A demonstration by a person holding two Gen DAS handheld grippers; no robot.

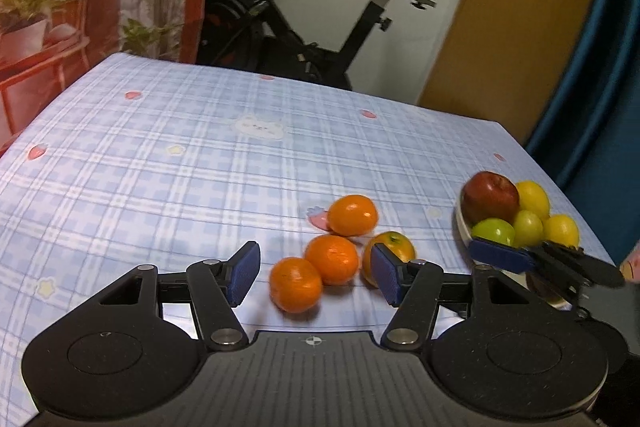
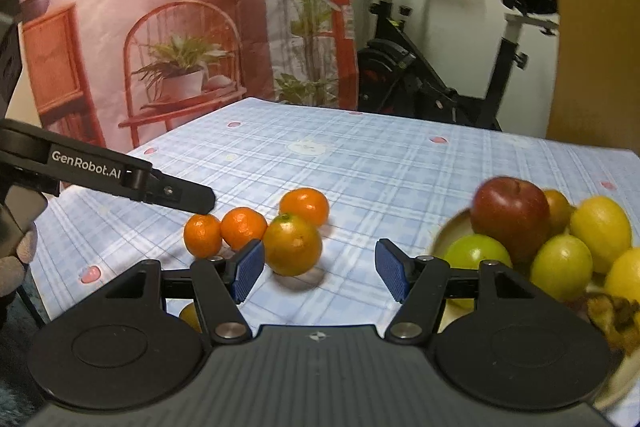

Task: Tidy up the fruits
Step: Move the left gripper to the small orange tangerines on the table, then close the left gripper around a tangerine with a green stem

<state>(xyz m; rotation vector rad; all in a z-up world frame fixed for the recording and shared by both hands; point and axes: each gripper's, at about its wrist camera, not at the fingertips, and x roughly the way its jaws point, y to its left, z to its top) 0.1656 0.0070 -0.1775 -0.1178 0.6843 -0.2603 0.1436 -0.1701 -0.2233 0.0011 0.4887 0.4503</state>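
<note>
Four oranges lie in a loose cluster on the checked tablecloth [image 1: 160, 155]. My left gripper [image 1: 315, 274] is open, and the nearest orange [image 1: 296, 285] sits between its blue pads [image 1: 244, 273] without touching them. A second orange [image 1: 332, 259] and a third orange [image 1: 353, 215] lie just beyond. A greenish orange [image 1: 394, 249] is half hidden behind the right pad. My right gripper [image 2: 320, 273] is open and holds nothing, with the greenish orange [image 2: 292, 245] just ahead of its left pad. A bowl [image 2: 444, 231] at the right holds a red apple [image 2: 510, 211], lemons [image 2: 600, 231] and green fruits [image 2: 562, 267].
An exercise bike [image 1: 304, 27] stands past the table's far edge, beside a printed backdrop [image 2: 160, 27]. In the right wrist view the left gripper [image 2: 192, 197] reaches in from the left over the oranges. A yellowish fruit [image 2: 190, 313] peeks out under my right gripper's left finger.
</note>
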